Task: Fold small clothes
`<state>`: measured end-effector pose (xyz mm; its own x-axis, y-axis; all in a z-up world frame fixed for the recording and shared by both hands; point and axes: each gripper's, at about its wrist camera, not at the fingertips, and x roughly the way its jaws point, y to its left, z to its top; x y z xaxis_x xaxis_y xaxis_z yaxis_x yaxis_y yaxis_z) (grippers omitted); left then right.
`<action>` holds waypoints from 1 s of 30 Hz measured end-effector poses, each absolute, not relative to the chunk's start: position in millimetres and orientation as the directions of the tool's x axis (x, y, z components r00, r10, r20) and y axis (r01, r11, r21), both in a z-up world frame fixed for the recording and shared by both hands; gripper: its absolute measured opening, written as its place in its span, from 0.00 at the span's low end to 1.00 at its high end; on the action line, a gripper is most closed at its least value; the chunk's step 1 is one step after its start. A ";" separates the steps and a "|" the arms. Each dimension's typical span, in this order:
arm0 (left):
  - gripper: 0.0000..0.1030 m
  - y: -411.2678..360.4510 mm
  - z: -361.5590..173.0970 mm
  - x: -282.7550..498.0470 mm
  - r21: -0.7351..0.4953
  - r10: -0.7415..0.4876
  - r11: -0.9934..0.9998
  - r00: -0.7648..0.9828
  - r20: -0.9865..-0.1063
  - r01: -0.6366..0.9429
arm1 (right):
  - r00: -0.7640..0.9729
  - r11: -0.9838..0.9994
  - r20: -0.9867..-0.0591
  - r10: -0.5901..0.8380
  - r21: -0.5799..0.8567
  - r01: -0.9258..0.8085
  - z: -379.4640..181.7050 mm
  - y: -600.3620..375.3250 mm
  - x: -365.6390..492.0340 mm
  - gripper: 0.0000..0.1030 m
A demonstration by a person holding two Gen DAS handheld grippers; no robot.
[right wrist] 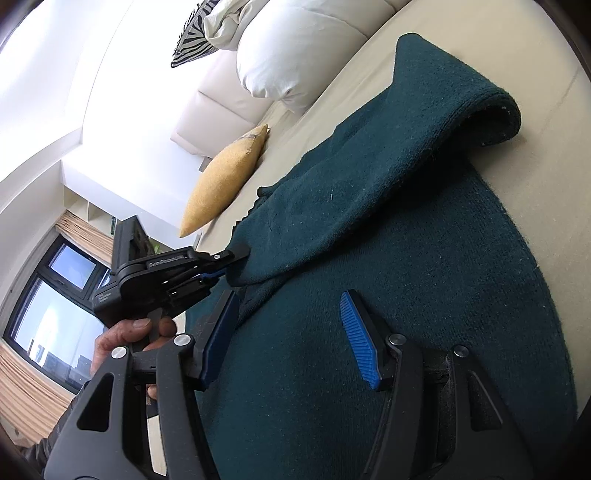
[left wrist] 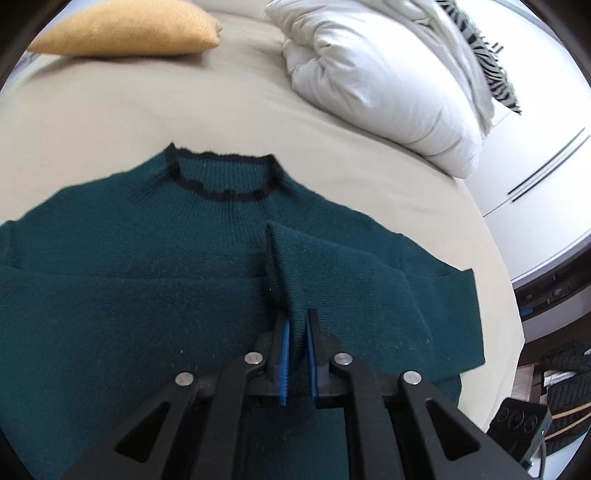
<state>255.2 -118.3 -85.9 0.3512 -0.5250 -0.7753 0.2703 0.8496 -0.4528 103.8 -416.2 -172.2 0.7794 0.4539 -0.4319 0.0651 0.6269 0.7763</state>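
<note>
A dark teal knitted sweater with a black-edged collar lies flat on a beige bed. My left gripper is shut on the cuff of the right sleeve, which is folded in over the sweater's chest. In the right wrist view the same sweater fills the frame, and the left gripper shows pinching the sleeve's end. My right gripper is open and empty, hovering just above the sweater's body.
The beige bed sheet surrounds the sweater. A mustard cushion lies at the far left, a white duvet at the far right. A zebra-pattern cloth lies behind it. The bed edge is on the right.
</note>
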 end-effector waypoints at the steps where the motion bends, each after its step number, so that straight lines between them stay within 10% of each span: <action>1: 0.08 -115.7 -81.5 249.8 -0.444 -0.523 0.850 0.365 -0.770 0.282 | 0.780 0.627 -0.431 0.454 0.777 0.065 -172.1 -416.1 104.2 0.54; 15: 0.08 -55.4 -88.2 229.3 -0.514 -0.554 0.829 0.450 -0.701 0.221 | 0.886 0.788 -0.389 0.252 0.615 0.046 -83.1 -431.3 78.5 0.56; 21: 0.08 -32.1 -88.9 222.6 -0.513 -0.539 0.834 0.496 -0.681 0.201 | 0.756 0.828 -0.648 0.095 0.473 0.301 -83.8 -504.3 161.2 0.56; 30: 0.08 -0.6 -95.0 227.3 -0.506 -0.508 0.845 0.547 -0.665 0.170 | 0.668 0.777 -0.723 0.175 0.518 0.357 -140.5 -542.8 230.2 0.41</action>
<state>227.3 -0.6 -95.0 0.5472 -0.5085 -0.6649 0.1703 0.8453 -0.5064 230.2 -542.8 -140.5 0.6679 0.1755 -0.7232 0.3571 0.7771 0.5183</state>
